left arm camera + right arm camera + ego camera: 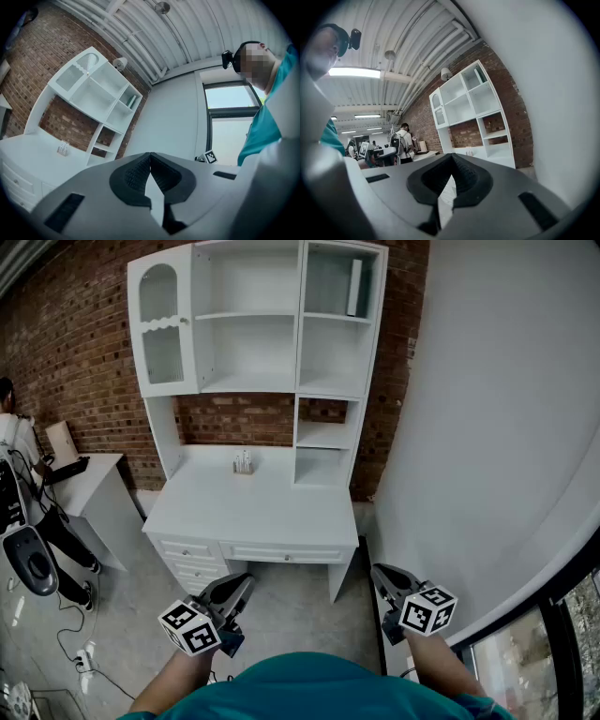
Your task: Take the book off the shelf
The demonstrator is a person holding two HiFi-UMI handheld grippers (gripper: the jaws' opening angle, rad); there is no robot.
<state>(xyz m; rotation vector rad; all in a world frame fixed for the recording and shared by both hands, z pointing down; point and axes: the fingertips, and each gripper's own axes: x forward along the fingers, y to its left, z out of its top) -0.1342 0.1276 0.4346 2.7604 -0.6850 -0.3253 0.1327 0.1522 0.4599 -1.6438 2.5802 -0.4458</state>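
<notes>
A pale book (354, 287) stands upright in the top right compartment of the white shelf unit (300, 352) over a white desk (253, 507). It shows as a greenish spine in the left gripper view (131, 101) and in the right gripper view (479, 74). My left gripper (242, 585) is low and in front of the desk's drawers, far from the book, and its jaws (150, 154) are shut and hold nothing. My right gripper (382, 575) hangs at the desk's right front corner, also shut and holding nothing (451, 155).
A small holder with white sticks (244, 462) stands on the desk top. A white wall (487, 427) runs close on the right. At the left are a second desk (89, 474) with a laptop, a person (11, 427) and cables on the floor.
</notes>
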